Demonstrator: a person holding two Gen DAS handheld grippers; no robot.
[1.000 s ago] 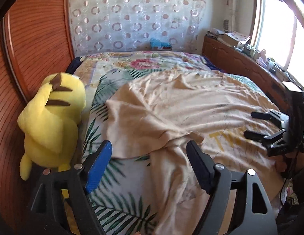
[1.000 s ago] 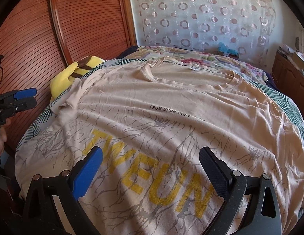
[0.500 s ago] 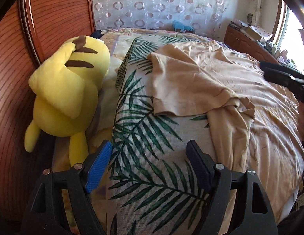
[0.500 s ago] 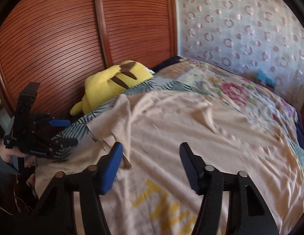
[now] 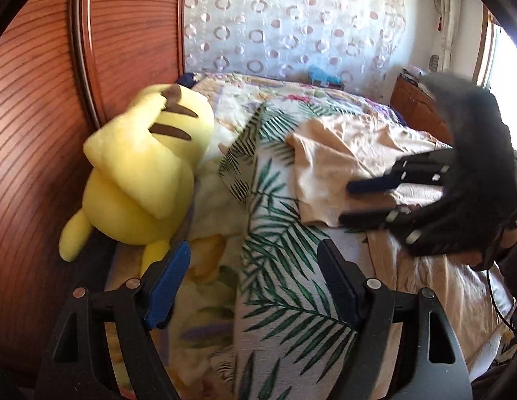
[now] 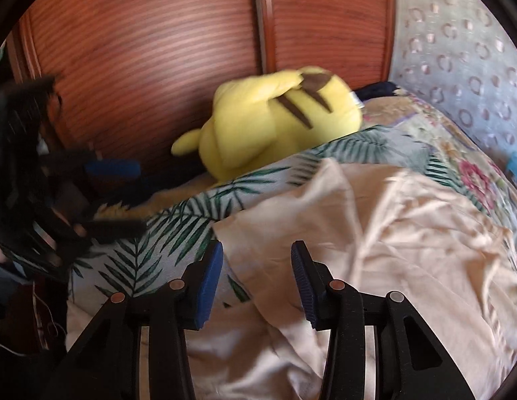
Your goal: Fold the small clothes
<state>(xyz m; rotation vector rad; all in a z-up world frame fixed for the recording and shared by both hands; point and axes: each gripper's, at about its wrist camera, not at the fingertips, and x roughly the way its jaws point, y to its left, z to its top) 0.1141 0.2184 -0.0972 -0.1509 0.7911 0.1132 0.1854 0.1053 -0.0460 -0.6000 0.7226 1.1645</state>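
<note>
A beige T-shirt (image 5: 328, 170) lies spread on the bed, its left sleeve towards the leaf-print sheet (image 5: 278, 266); it fills the right wrist view (image 6: 375, 226). My left gripper (image 5: 253, 271) is open and empty over the sheet, left of the shirt. My right gripper (image 6: 256, 266) is open, its jaws over the sleeve's edge, holding nothing. It shows blurred in the left wrist view (image 5: 365, 200) at the sleeve. The left gripper appears blurred in the right wrist view (image 6: 118, 196).
A yellow plush toy (image 5: 141, 170) lies at the bed's left edge against the ribbed wooden wardrobe (image 5: 41, 100); it also shows in the right wrist view (image 6: 278, 116). A patterned curtain (image 5: 291, 23) hangs behind the bed. A wooden cabinet (image 5: 415, 106) stands at the far right.
Both grippers swung left towards the shirt's left sleeve. The right gripper came down close over the sleeve edge and its jaws narrowed. The left gripper stayed open over the sheet.
</note>
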